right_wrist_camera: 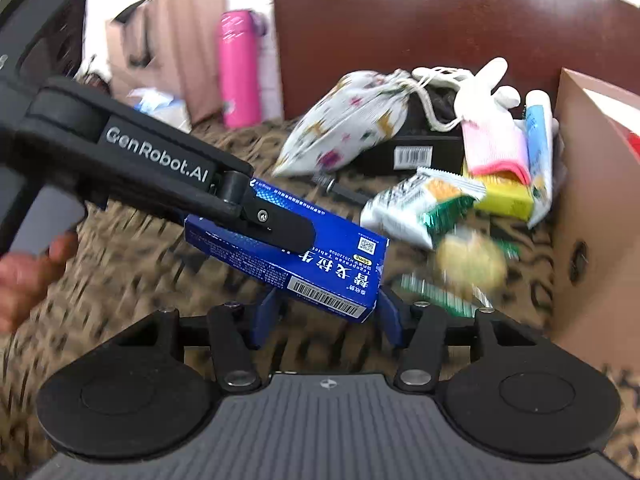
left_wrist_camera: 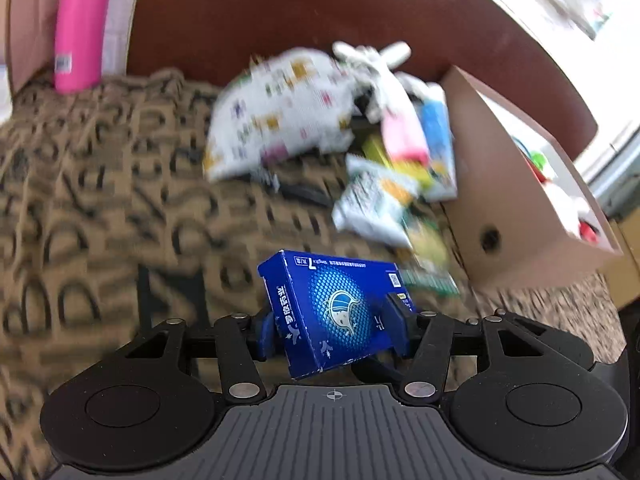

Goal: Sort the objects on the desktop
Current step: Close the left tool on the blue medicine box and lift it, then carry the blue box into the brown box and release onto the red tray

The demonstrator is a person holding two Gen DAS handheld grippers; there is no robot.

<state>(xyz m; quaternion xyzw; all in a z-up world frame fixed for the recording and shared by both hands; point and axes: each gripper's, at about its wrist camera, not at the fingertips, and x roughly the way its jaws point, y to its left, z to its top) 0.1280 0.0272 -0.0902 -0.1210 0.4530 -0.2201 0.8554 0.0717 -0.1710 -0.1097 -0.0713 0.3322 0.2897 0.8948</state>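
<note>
Left wrist view: the left gripper [left_wrist_camera: 334,330] fills the bottom of the frame, and its jaws are clenched on a flat blue cardboard medicine box [left_wrist_camera: 334,310] that stands tilted between them, just below the centre. The box is lifted off the desk [left_wrist_camera: 80,208], which wears a brown cloth printed with dark letters. Above the box, right of centre, lies a blurred heap: a white drawstring cloth pouch with coloured motifs [left_wrist_camera: 280,112], a silver snack packet [left_wrist_camera: 372,204] and a pink folded cloth [left_wrist_camera: 404,136]. A plain brown cardboard box [left_wrist_camera: 512,208] sits at the right edge, and a pink bottle [left_wrist_camera: 80,28] stands in the upper left.

Right wrist view: the right gripper [right_wrist_camera: 324,322] occupies the bottom, and its blue fingers [right_wrist_camera: 388,314] flank the lower right corner of the same medicine box [right_wrist_camera: 336,272] at centre; whether they press on it I cannot tell. The left gripper's black arm [right_wrist_camera: 140,160] reaches in from the upper left, clamped over the box. A hand [right_wrist_camera: 28,276] shows at the left edge. The pouch [right_wrist_camera: 344,120], snack packet [right_wrist_camera: 420,204] and cardboard box [right_wrist_camera: 592,216] lie to the upper right, and the pink bottle [right_wrist_camera: 240,68] stands at upper centre-left.
</note>
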